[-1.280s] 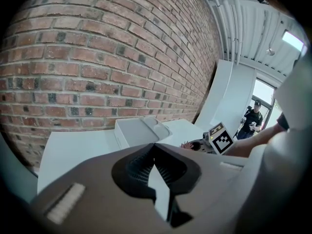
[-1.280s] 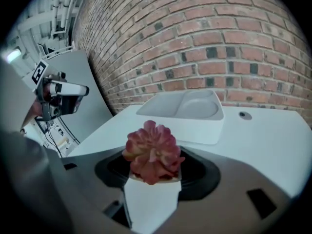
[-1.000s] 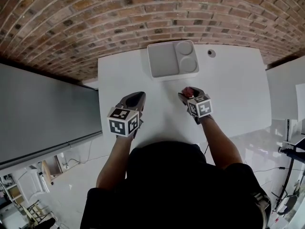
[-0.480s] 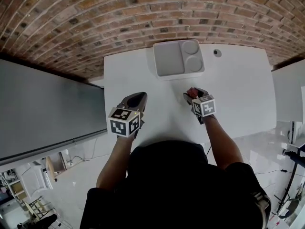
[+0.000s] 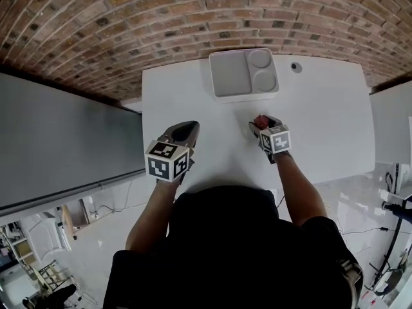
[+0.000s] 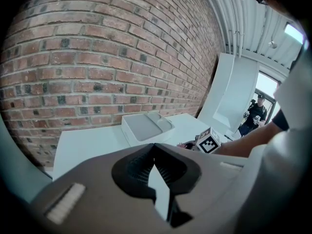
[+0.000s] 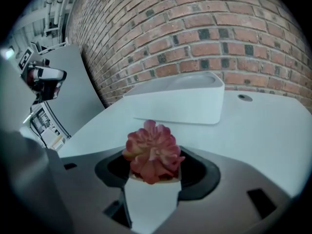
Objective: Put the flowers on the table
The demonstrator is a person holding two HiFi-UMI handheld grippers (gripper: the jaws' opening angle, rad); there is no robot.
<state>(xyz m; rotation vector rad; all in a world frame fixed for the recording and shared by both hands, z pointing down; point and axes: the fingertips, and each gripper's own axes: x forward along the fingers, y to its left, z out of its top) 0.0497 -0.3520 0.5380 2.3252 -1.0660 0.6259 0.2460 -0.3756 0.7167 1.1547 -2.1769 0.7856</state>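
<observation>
A pink potted flower (image 7: 152,150) is held upright between the jaws of the right gripper (image 5: 262,129), over the white table (image 5: 322,121) and short of the compartment tray (image 5: 243,74). The left gripper (image 5: 181,134), jaws together on nothing, is seen well apart to the left.

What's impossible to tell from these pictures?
Underside of the flower: right gripper view, the right gripper hides it.
The small round thing beside the tray: head view, too small to identify.
Inside of the tray: right gripper view, its near wall blocks it.
</observation>
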